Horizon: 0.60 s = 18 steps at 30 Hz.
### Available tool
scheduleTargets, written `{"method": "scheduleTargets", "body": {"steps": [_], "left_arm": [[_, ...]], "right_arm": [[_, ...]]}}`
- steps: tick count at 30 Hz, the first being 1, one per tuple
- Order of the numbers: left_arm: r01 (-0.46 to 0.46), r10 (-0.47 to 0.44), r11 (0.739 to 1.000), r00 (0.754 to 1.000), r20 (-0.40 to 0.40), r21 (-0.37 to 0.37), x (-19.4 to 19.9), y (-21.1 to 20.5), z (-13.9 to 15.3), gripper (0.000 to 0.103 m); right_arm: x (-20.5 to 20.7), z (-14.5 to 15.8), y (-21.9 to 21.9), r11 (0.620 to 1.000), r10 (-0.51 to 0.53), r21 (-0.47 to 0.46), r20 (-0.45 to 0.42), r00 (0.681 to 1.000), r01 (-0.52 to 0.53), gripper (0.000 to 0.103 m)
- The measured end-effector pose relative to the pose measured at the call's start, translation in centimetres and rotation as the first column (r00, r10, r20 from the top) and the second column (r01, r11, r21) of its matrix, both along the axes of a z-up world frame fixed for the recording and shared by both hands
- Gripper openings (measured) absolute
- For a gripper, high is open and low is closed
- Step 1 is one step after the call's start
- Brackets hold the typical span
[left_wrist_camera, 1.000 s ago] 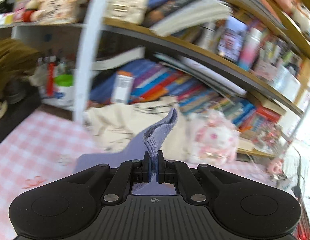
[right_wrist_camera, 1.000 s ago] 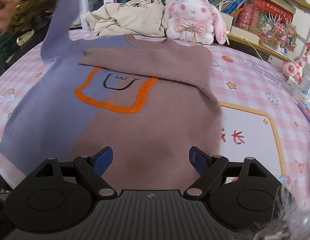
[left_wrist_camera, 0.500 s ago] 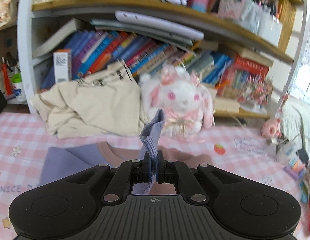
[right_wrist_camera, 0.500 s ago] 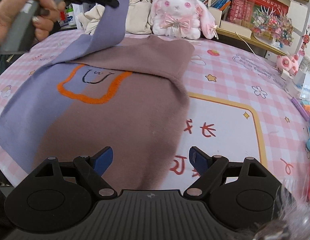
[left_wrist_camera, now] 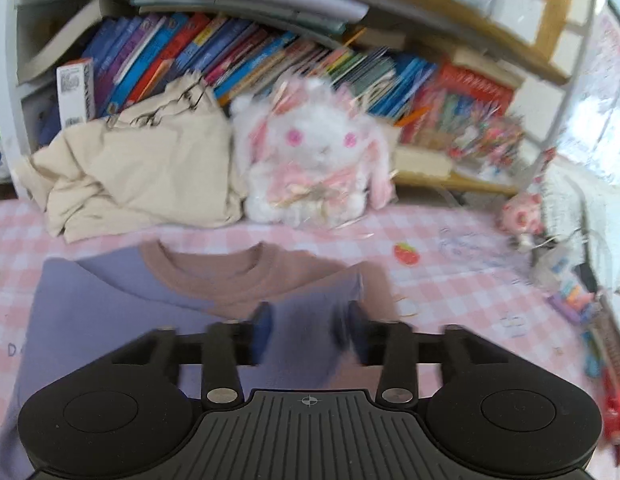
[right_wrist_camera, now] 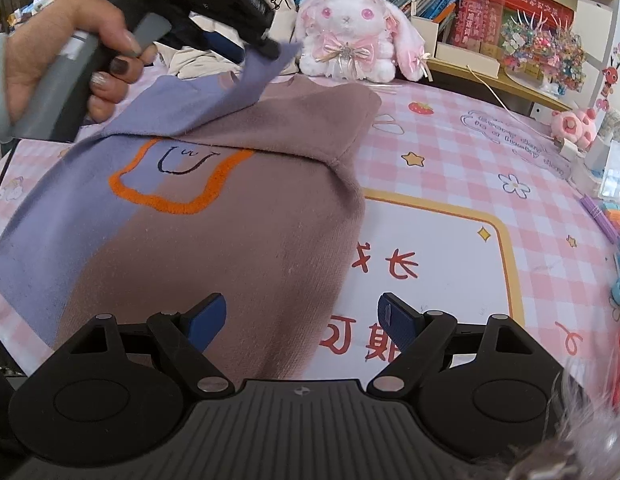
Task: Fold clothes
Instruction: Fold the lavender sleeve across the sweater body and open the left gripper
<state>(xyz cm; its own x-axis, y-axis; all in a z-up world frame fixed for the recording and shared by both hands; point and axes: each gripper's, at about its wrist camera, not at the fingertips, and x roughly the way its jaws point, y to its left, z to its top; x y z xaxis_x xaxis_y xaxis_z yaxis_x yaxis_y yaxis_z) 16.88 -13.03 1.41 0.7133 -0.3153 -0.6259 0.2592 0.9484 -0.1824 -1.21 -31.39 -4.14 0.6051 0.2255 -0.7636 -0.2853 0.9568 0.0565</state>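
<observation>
Left tongs blurred, opening around purple sleeve; right tongs wide, empty.

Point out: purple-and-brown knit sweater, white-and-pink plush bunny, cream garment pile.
purple-and-brown knit sweater (right_wrist_camera: 238,240): right wrist view, brown front panel.
white-and-pink plush bunny (right_wrist_camera: 346,28): right wrist view, face.
cream garment pile (left_wrist_camera: 150,172): left wrist view, middle of the heap.

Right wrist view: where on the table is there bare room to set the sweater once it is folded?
The bare tablecloth right of the sweater, the white panel with red characters, is free. Also free is the checked strip between the sweater's shoulder and the pink pig toy. It is crowded at the back by the plush rabbit and beige clothes, and along the right edge.
</observation>
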Motion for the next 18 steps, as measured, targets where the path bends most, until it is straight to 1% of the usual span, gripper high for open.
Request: {"method": "scheduleTargets", "body": {"steps": [1, 3, 6, 10, 12, 13, 14, 16, 18], "left_arm": [[0.009, -0.009, 1.000, 1.000, 0.025, -0.004, -1.0, 0.4, 0.5, 0.055], [0.002, -0.003, 1.000, 0.999, 0.050, 0.008, -3.0, 1.8, 1.2, 0.055], [-0.062, 0.060, 0.997, 0.997, 0.043, 0.043, -6.9, 5.0, 1.2, 0.055], [-0.179, 0.182, 0.972, 0.983, -0.002, 0.151, -13.3, 9.6, 0.0, 0.055], [-0.227, 0.237, 0.959, 0.971, -0.038, 0.171, -16.2, 11.4, -0.8, 0.057], [-0.253, 0.266, 0.951, 0.963, -0.053, 0.177, -17.6, 12.4, -1.3, 0.061], [-0.271, 0.286, 0.945, 0.956, -0.063, 0.185, -18.8, 13.2, -1.7, 0.062], [-0.287, 0.307, 0.936, 0.949, -0.075, 0.203, -20.5, 14.4, -2.5, 0.062], [-0.290, 0.313, 0.934, 0.946, -0.087, 0.208, -21.5, 15.2, -3.0, 0.062]], "right_arm": [[0.0, -0.1, -0.1, 1.000, -0.003, 0.012, -0.009, 1.000, 0.003, 0.083], [0.1, -0.5, -0.2, 0.999, -0.011, 0.041, -0.033, 0.999, 0.012, 0.083], [0.0, -1.1, 0.0, 0.997, -0.018, 0.074, -0.066, 0.998, 0.022, 0.082], [-0.3, -1.3, 0.6, 0.996, -0.012, 0.088, -0.084, 0.996, 0.020, 0.081], [-0.7, -1.2, 1.1, 0.997, -0.009, 0.081, -0.079, 0.997, 0.015, 0.081], [-1.0, -1.1, 1.3, 0.997, -0.015, 0.079, -0.076, 0.997, 0.022, 0.081], [-1.2, -1.0, 1.5, 0.997, -0.023, 0.078, -0.073, 0.997, 0.029, 0.081], [-1.8, -0.9, 1.8, 0.996, -0.045, 0.077, -0.066, 0.997, 0.051, 0.080], [-2.5, -0.6, 2.2, 0.993, -0.080, 0.081, -0.059, 0.995, 0.084, 0.080]]}}
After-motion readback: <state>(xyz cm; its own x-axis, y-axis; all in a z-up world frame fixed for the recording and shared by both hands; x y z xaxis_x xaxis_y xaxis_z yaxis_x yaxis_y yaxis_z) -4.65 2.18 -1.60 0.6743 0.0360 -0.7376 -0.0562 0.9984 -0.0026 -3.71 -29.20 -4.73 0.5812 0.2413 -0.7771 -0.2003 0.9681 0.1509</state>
